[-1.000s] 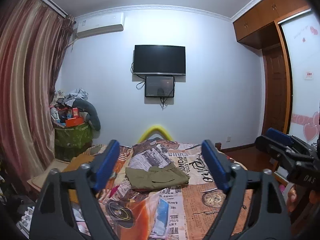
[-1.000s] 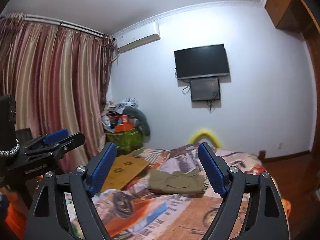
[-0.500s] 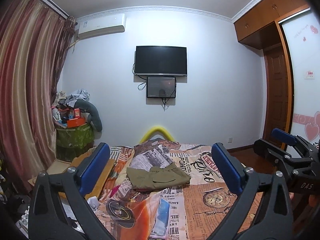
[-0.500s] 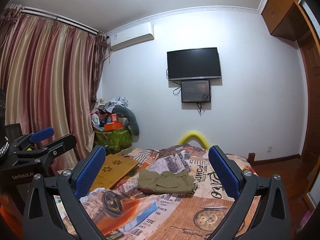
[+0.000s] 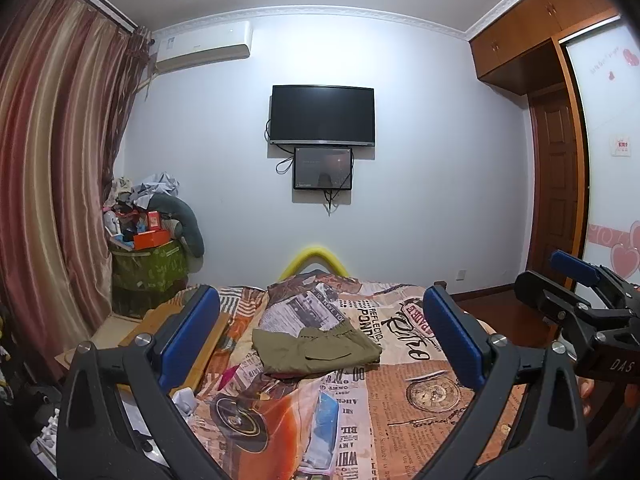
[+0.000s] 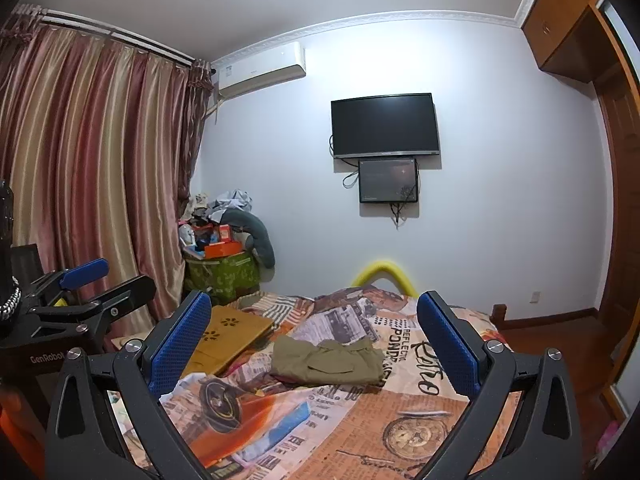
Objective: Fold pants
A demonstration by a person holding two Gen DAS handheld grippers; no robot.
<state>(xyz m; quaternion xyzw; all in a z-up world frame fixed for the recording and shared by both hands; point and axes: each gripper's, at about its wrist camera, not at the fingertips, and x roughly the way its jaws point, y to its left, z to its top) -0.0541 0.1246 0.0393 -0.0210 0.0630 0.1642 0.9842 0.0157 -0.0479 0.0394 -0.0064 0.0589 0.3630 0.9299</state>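
Olive pants [image 5: 316, 350] lie folded on the bed [image 5: 432, 396], so with both the left gripper [image 5: 320, 336] and right gripper [image 6: 314, 346] spread wide and empty, you check the edges sit square.

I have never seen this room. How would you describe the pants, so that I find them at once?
Look at the bed under the wall television; its cover is printed with newspaper text and clocks in orange tones. Near the middle of that cover lie the pants, folded into a flat bundle. They are the only plain olive-green cloth there, unlike the wooden board beside them.
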